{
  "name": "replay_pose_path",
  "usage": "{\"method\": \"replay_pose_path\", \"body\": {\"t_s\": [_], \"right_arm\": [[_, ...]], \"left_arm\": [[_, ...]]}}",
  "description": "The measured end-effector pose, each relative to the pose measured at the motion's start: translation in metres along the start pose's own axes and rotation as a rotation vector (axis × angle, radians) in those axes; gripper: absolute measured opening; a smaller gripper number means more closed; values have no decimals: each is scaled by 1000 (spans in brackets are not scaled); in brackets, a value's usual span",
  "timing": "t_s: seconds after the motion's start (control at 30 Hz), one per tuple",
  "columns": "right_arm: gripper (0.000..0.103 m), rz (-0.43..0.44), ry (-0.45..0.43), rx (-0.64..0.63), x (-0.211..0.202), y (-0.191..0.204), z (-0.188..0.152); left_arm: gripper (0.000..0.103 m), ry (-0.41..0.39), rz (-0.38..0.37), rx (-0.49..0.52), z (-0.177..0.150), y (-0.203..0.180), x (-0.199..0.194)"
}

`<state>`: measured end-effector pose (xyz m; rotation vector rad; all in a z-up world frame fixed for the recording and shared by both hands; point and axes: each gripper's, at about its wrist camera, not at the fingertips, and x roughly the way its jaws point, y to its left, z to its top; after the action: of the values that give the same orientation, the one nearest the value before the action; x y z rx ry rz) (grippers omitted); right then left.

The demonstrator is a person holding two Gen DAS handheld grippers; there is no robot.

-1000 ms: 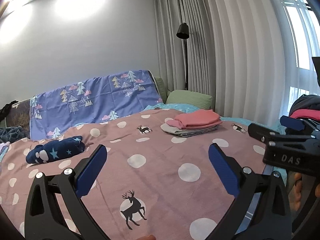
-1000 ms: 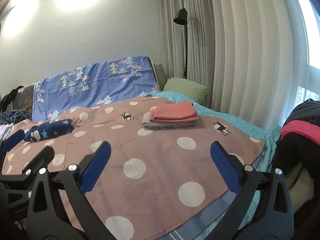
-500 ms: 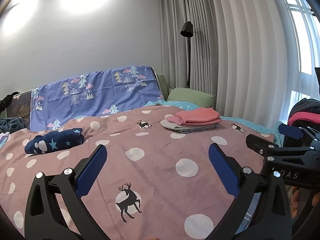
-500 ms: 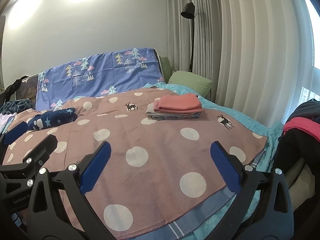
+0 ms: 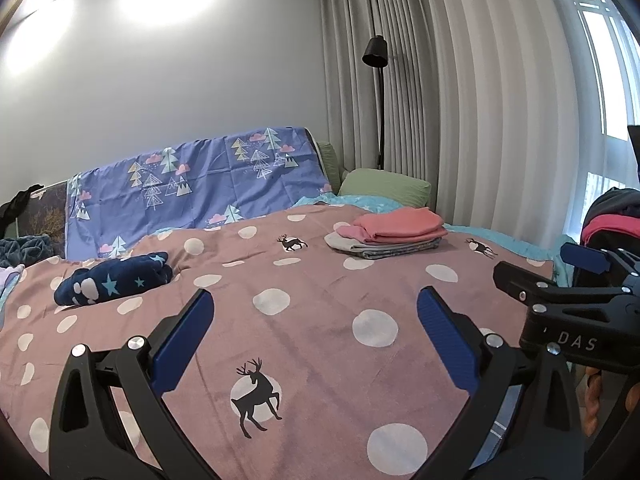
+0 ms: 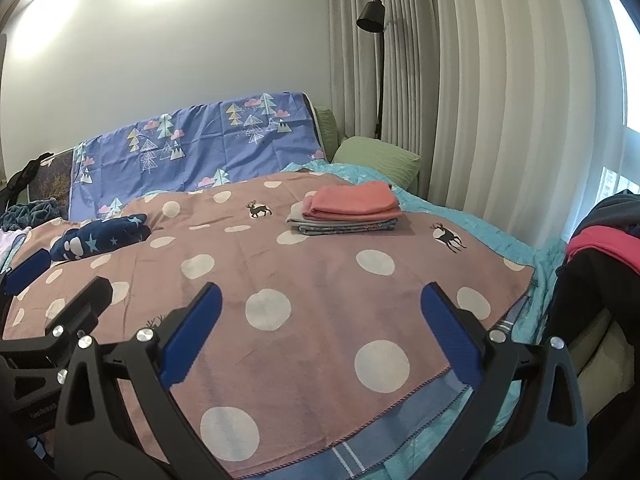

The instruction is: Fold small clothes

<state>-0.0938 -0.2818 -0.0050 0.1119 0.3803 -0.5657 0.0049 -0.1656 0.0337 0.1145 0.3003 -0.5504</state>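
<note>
Both hand-held grippers hang above the near edge of the bed with nothing between their blue pads: the left hand-held gripper (image 5: 312,332) is spread wide, and the right hand-held gripper (image 6: 320,328) also. On the pink dotted blanket (image 6: 320,280), a neat folded stack of clothes (image 6: 348,210), coral on top, grey below, lies toward the far right corner. A navy star garment (image 5: 114,282) lies crumpled near the left edge

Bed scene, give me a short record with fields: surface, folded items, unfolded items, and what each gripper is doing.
surface: pink polka-dot blanket with deer prints, spread over the bed
folded items: stack of folded clothes, coral piece on top, far right of blanket
unfolded items: navy star-print garment, bunched at far left
other clothes: dark and red pile off the bed's right edge
left gripper: open, empty, above blanket
right gripper: open, empty, above blanket
</note>
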Motion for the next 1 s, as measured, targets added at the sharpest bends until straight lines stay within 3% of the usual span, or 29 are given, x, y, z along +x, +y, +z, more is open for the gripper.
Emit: {"method": "replay_pose_path", "body": {"t_s": [1.0], "right_arm": [[101, -20, -11, -16, 3, -1, 0]], "left_arm": [[102, 22, -49, 2, -5, 0, 2]]}}
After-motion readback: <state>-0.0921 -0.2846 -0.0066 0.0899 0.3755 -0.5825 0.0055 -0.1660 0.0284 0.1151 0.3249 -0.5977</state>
